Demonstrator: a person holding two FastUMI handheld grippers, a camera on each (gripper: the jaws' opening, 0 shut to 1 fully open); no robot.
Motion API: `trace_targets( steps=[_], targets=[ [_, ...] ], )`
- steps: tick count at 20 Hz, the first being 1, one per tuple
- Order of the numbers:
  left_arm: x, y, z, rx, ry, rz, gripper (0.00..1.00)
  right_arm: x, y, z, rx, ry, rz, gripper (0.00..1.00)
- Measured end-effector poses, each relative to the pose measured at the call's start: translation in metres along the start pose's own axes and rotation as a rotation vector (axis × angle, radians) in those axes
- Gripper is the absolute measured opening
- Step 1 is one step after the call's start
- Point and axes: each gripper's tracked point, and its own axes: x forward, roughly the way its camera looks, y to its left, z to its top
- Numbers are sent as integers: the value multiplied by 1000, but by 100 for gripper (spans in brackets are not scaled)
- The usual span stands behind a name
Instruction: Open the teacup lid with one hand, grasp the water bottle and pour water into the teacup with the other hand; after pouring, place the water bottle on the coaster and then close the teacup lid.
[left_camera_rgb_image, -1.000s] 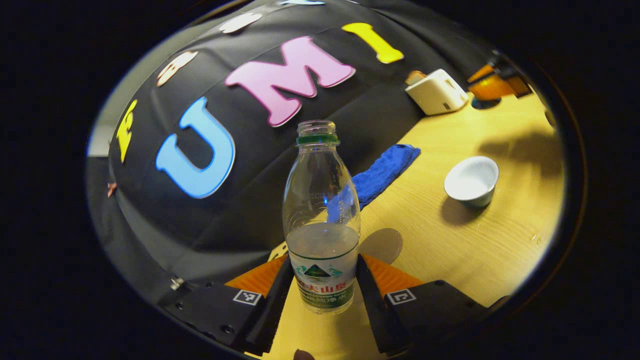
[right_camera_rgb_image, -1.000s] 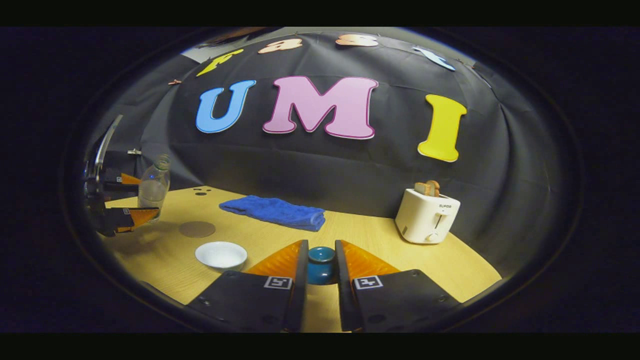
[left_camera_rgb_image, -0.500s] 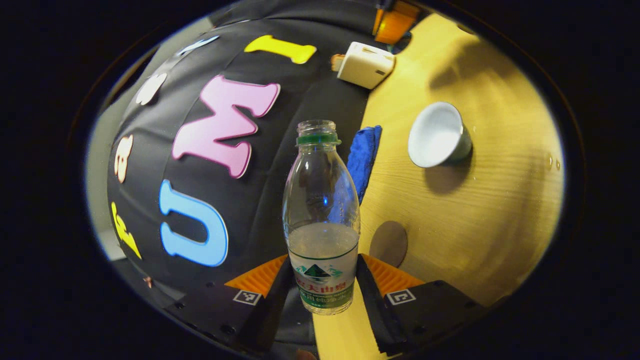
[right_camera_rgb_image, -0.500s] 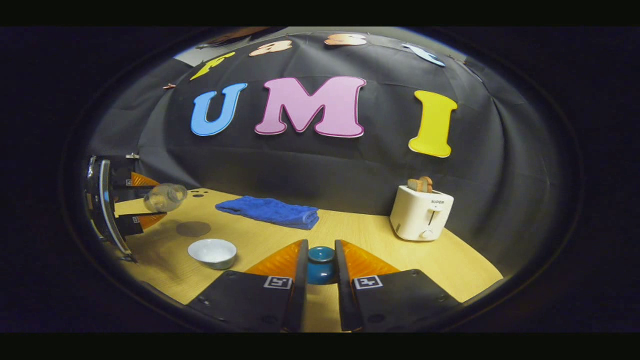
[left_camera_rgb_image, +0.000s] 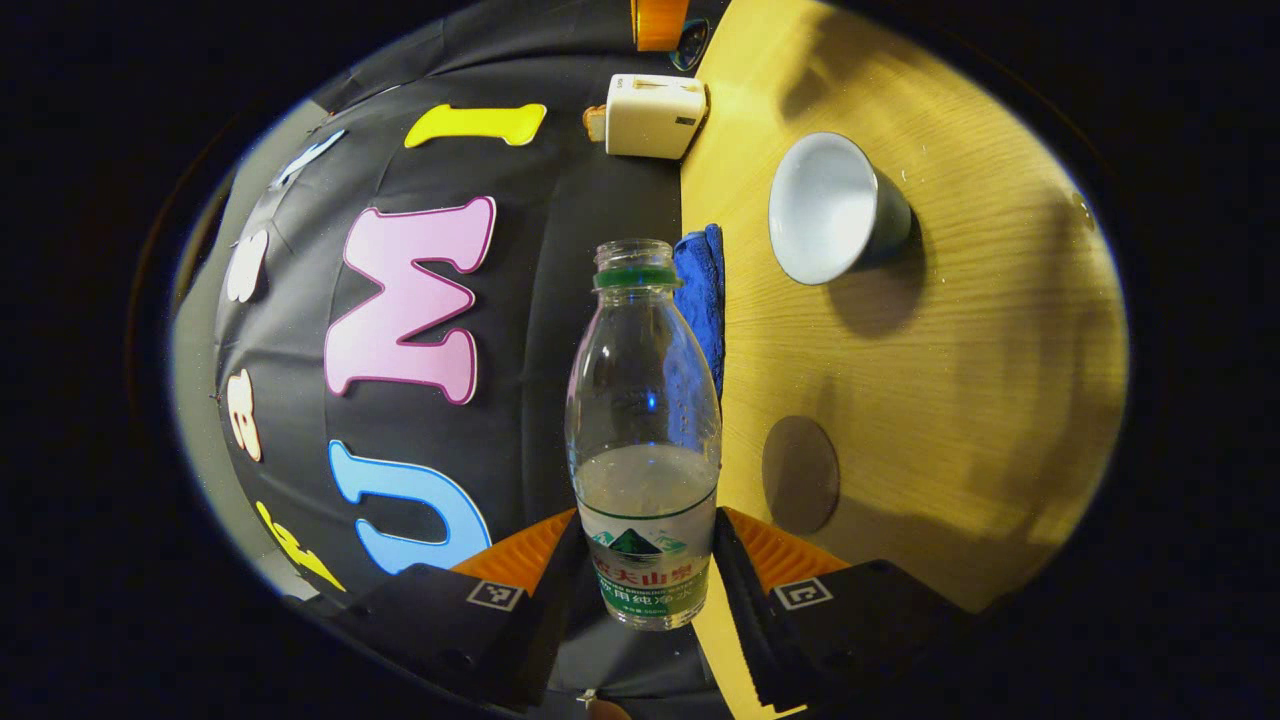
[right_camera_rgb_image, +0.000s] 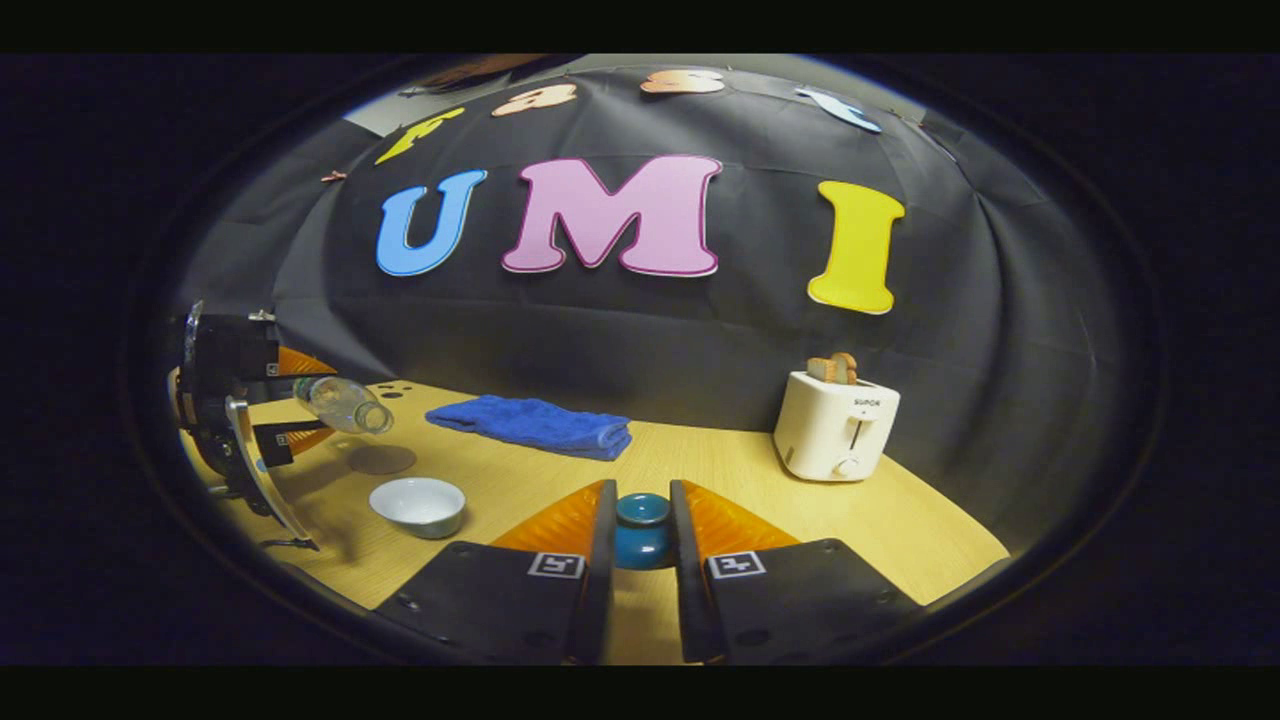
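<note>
I hold a tipped water bottle in my left gripper and the teacup lid in my right.

In the right gripper view, going left to right across the table (right_camera_rgb_image: 900, 520): my left gripper (right_camera_rgb_image: 300, 405) hangs over the left edge, both fingers pressed on the open water bottle (right_camera_rgb_image: 345, 403), which lies nearly level with its mouth above the round coaster (right_camera_rgb_image: 381, 459). Just in front of the coaster, the white teacup (right_camera_rgb_image: 417, 504) stands uncovered. A folded blue towel (right_camera_rgb_image: 530, 425) lies along the back edge. My right gripper (right_camera_rgb_image: 641, 530) is clamped narrow around the blue lid (right_camera_rgb_image: 641, 525). A white toaster (right_camera_rgb_image: 836, 424) stands near the back right. In the left gripper view, the bottle (left_camera_rgb_image: 644, 430) is partly full.
</note>
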Motion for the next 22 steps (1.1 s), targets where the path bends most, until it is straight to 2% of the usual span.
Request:
trace_targets(
  steps=[1,2,4,5,6,9,14,15,16,17,20,21,22],
  targets=[
    [1,3,-2,20,-1,4,76,1,0,0,-1,0,0,34],
    [2,5,-3,43,-2,13,76,0,0,0,-5,-1,0,30],
    [5,10,-5,89,-8,31,76,0,1,2,-5,-10,-1,30],
    [6,12,-6,108,-13,40,76,-1,2,3,-7,-13,-3,34],
    [6,13,-6,126,-20,49,76,-1,2,2,-11,-13,-3,30],
    [7,18,-4,169,-44,66,75,-2,3,1,-18,-11,-3,30],
    [8,20,0,206,-69,85,76,-3,5,4,-25,-16,-6,30],
    [9,22,1,216,-74,91,76,-3,5,3,-26,-17,-7,34],
    [10,22,2,222,-77,96,76,-4,5,3,-26,-17,-6,30],
    [9,23,1,223,-79,97,76,-4,5,4,-27,-18,-7,34],
    [12,22,3,226,-82,101,75,-5,5,5,-30,-21,-9,34],
    [12,23,2,228,-82,105,76,-4,5,5,-31,-21,-9,30],
    [13,21,3,231,-82,106,76,-5,4,5,-31,-22,-12,34]
  ],
)
